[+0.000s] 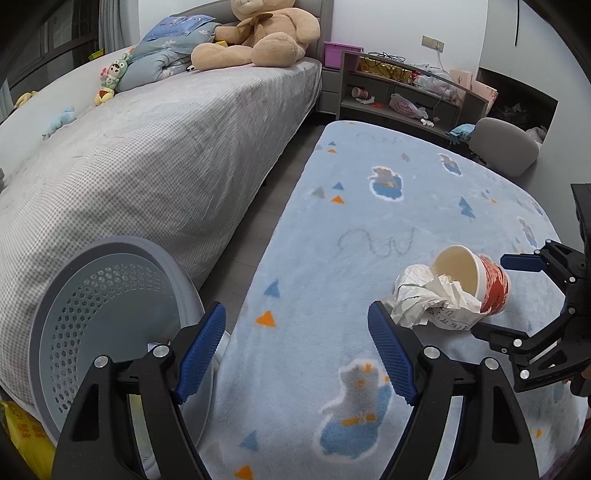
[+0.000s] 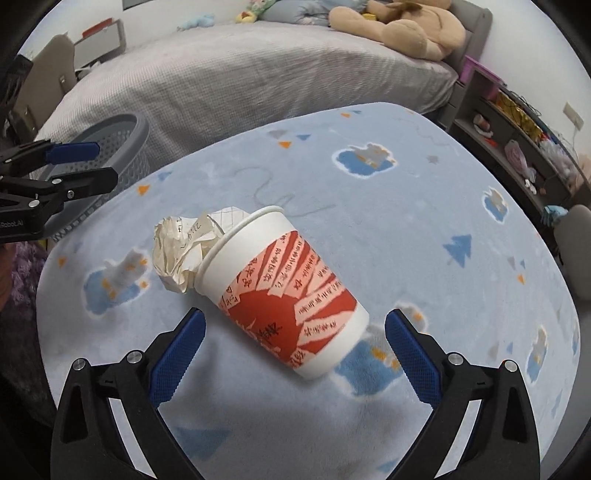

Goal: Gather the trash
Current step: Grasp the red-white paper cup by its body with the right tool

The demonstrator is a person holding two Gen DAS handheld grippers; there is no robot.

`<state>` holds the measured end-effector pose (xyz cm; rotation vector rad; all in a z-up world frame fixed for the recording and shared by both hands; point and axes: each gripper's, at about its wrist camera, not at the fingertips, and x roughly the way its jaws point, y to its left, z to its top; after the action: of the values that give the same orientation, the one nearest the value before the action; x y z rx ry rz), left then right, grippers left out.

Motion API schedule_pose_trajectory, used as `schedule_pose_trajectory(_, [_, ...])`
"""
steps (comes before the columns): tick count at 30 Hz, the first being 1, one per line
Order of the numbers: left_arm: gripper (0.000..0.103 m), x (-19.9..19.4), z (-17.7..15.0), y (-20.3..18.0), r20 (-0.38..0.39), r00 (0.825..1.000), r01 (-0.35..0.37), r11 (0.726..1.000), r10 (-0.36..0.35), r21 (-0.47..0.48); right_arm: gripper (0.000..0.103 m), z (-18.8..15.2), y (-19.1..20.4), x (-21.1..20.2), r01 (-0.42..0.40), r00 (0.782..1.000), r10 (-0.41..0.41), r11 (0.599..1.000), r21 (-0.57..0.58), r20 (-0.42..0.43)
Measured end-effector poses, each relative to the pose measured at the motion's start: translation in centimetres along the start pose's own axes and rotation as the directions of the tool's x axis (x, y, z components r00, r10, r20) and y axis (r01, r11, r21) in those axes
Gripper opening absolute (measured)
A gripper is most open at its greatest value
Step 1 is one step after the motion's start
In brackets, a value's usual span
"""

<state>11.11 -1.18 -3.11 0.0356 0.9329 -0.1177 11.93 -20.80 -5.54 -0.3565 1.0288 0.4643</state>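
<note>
A red and white paper cup (image 2: pixel 288 291) lies on its side on the blue blanket (image 2: pixel 406 229), with crumpled paper (image 2: pixel 181 251) at its mouth. My right gripper (image 2: pixel 295 350) is open, its fingers on either side of the cup's base end, just short of it. In the left wrist view the cup (image 1: pixel 476 280) and paper (image 1: pixel 428 295) lie to the right, with the right gripper (image 1: pixel 498 295) open around the cup's base. My left gripper (image 1: pixel 297 350) is open and empty above the blanket, next to the grey perforated basket (image 1: pixel 110 314).
The basket (image 2: pixel 110 155) stands between the blanket-covered surface and a grey bed (image 1: pixel 147 158) with a teddy bear (image 1: pixel 258 33) and small toys. A cluttered low shelf (image 1: pixel 402 96) and a grey chair back (image 1: pixel 506 144) stand at the far end.
</note>
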Motion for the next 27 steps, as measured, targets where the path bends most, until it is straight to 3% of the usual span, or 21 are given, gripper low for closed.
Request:
schedule_pose_trajectory(4, [0.076, 0.1, -0.1, 0.0, -0.001, 1.0, 0.0, 1.0, 0.0, 0.001, 0.094, 0.4, 0.0, 0.7, -0.009, 1.0, 0.009, 1.0, -0.002, 0.0])
schedule_pose_trajectory(8, [0.076, 0.2, -0.1, 0.0, -0.002, 1.0, 0.004, 1.0, -0.004, 0.001, 0.082, 0.0, 0.1, 0.5, -0.006, 1.0, 0.006, 1.0, 0.018, -0.002])
schedule_pose_trajectory(13, [0.076, 0.2, -0.3, -0.4, -0.004, 1.0, 0.024, 1.0, -0.024, 0.009, 0.065, -1.3, -0.5, -0.8, -0.009, 1.0, 0.01, 0.992, 0.122, -0.013])
schedule_pose_trajectory(17, [0.076, -0.1, -0.4, -1.0, -0.003, 0.999, 0.046, 0.999, -0.046, 0.025, 0.062, -2.7, -0.5, -1.7, 0.006, 1.0, -0.004, 0.98, 0.198, -0.013])
schedule_pose_trajectory(21, [0.076, -0.5, -0.5, -1.6, 0.0, 0.998, 0.062, 0.997, -0.062, 0.04, 0.061, -4.4, -0.7, -2.3, 0.022, 1.0, -0.017, 0.952, 0.305, -0.019])
schedule_pose_trajectory(27, [0.076, -0.8, -1.0, -2.8, 0.0, 0.996, 0.088, 0.993, -0.089, 0.075, 0.057, -7.5, -0.9, -3.2, 0.051, 0.999, -0.035, 0.855, 0.516, -0.04])
